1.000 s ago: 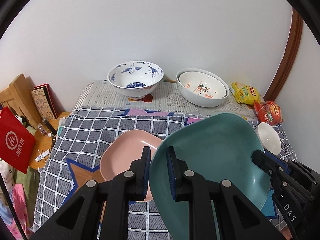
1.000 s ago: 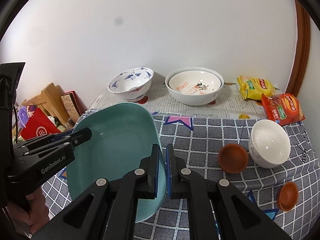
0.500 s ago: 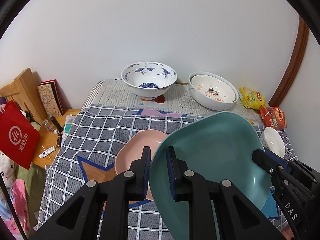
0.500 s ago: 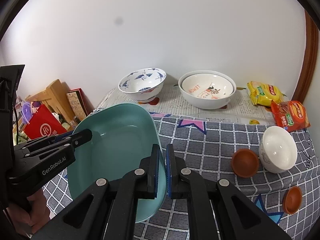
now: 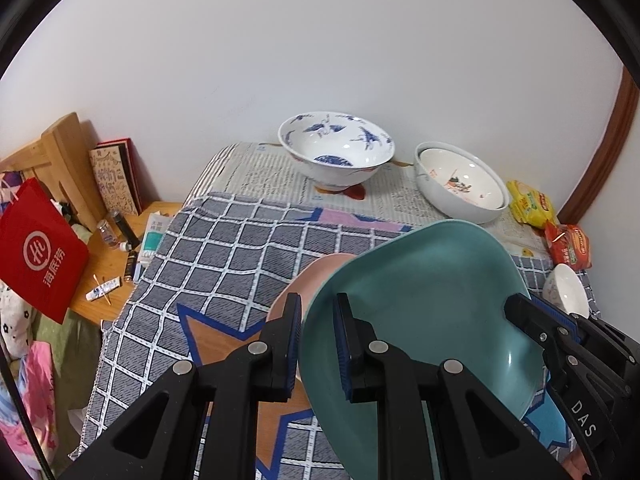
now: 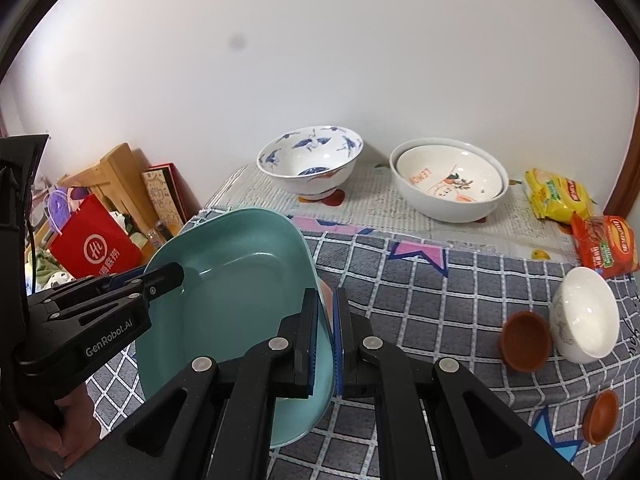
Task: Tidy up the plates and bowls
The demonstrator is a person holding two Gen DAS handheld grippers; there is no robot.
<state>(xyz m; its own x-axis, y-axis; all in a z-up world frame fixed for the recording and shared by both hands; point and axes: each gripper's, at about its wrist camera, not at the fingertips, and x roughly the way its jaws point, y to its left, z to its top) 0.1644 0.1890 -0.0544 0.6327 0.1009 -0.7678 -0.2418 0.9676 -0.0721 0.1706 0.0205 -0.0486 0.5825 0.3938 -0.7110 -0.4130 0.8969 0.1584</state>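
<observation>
- Above the table (image 5: 224,248), teal plate (image 5: 420,292) held tilted, over pink plate (image 5: 320,268).
- Left gripper (image 5: 316,316) and right gripper (image 6: 327,312) each pinch its rim.
- Done, likely: 2 white bowls (image 6: 448,184) nested.
- Left: blue bowl (image 6: 310,164), small bowl (image 6: 584,316), 2 brown saucers (image 6: 524,340) loose.

This looks like a lived-in home room, perhaps a bedroom. A desk under a grey checked cloth (image 5: 224,248) and newspaper (image 6: 384,208) carries crockery and yellow snack packets (image 6: 558,194). Beside it a cluttered wooden side table (image 5: 108,264) holds a red paper shopping bag (image 5: 38,254) and books (image 5: 116,178).
</observation>
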